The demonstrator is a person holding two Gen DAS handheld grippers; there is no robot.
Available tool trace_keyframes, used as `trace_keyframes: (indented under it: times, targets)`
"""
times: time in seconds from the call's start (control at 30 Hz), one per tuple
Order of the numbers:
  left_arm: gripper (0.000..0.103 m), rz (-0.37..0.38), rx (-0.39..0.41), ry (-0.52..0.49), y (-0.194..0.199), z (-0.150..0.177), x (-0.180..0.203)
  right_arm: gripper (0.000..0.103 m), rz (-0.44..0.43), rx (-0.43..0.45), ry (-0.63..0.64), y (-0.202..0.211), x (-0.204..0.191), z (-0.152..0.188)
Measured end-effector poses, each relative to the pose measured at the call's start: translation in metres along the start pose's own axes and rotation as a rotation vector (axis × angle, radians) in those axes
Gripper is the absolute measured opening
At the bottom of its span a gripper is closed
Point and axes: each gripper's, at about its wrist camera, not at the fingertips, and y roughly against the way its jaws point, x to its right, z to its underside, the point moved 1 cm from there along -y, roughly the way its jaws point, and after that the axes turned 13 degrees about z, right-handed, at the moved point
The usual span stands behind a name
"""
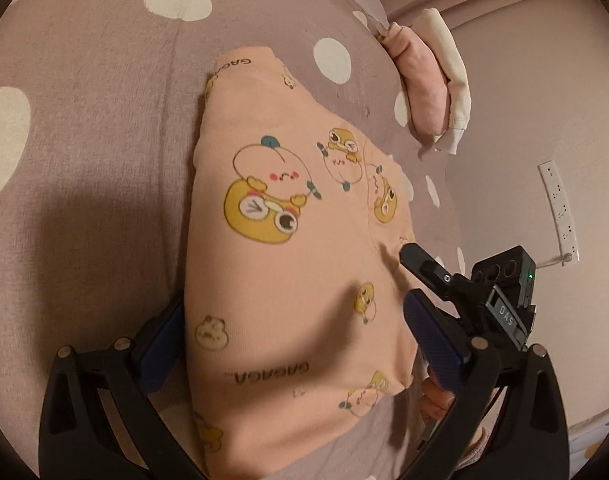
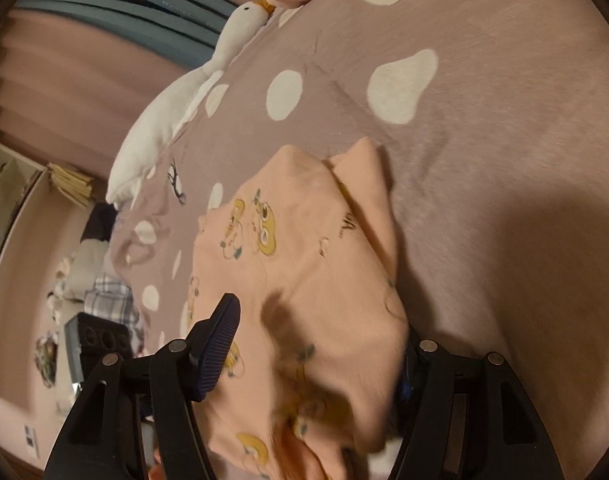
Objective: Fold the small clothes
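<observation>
A small peach garment (image 1: pixel 288 264) with yellow cartoon prints lies on the mauve dotted bedspread (image 1: pixel 88 120). My left gripper (image 1: pixel 296 340) is open, its blue pads on either side of the cloth's near part. The right gripper (image 1: pixel 412 280) shows in the left wrist view at the garment's right edge, one fingertip touching the cloth. In the right wrist view the garment (image 2: pixel 304 272) lies between the wide-apart fingers of the right gripper (image 2: pixel 316 356). Its right finger is partly hidden by a raised fold. The cloth near the camera is blurred.
Folded pink and cream clothes (image 1: pixel 428 80) lie at the bed's far right edge. A white goose plush (image 2: pixel 172 108) lies along the bed's left edge. A power strip (image 1: pixel 560 212) lies on the floor. Clutter and a plaid cloth (image 2: pixel 108 300) sit beside the bed.
</observation>
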Motion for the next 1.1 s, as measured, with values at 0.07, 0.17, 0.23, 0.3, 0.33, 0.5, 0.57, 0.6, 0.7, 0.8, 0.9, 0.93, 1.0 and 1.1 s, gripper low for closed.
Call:
trace_keyframes:
  times: [0.07,0.17,0.23,0.3,0.33,0.5,0.57,0.6,0.7,0.8,0.9,0.93,1.0,1.1]
  targets:
    - [0.101,-0.010,0.002,-0.001,-0.003,-0.003,0.001,0.066,0.002,-0.001,0.007,-0.004,-0.004,-0.002]
    - [0.091,-0.038,0.017,0.005,-0.004,-0.007,0.002,0.066,0.010,0.002,0.022,-0.006,-0.008,-0.003]
    - [0.078,-0.083,0.023,0.002,-0.005,-0.010,0.002,0.057,0.040,0.010,0.055,-0.005,-0.013,-0.001]
    - [0.062,-0.149,0.018,-0.021,-0.007,-0.010,0.004,0.046,0.073,0.012,0.093,-0.005,-0.015,0.002]
    - [0.061,-0.166,0.017,-0.035,-0.006,-0.009,0.006,0.039,0.092,0.015,0.120,-0.005,-0.018,0.003]
    - [0.048,-0.205,0.038,-0.106,-0.002,-0.006,0.018,0.025,0.170,0.072,0.246,0.003,-0.035,0.012]
    - [0.043,-0.198,0.054,-0.132,0.003,-0.007,0.026,0.022,0.175,0.101,0.310,0.009,-0.049,0.016]
    - [0.039,-0.197,0.059,-0.142,0.005,-0.007,0.028,0.021,0.185,0.114,0.343,0.010,-0.056,0.017]
    - [0.037,-0.209,0.076,-0.180,0.013,-0.006,0.036,0.021,0.221,0.159,0.457,0.017,-0.080,0.024]
    - [0.037,-0.231,0.096,-0.215,0.026,-0.003,0.042,0.021,0.231,0.180,0.521,0.020,-0.098,0.028]
    - [0.037,-0.235,0.116,-0.224,0.042,0.001,0.045,0.021,0.223,0.196,0.541,0.024,-0.109,0.031]
    - [0.037,-0.238,0.121,-0.228,0.047,0.002,0.046,0.021,0.215,0.198,0.542,0.026,-0.112,0.032]
    - [0.037,-0.247,0.133,-0.237,0.056,0.008,0.048,0.021,0.200,0.199,0.546,0.029,-0.117,0.034]
    - [0.037,-0.264,0.146,-0.243,0.068,0.014,0.049,0.021,0.182,0.199,0.565,0.031,-0.130,0.043]
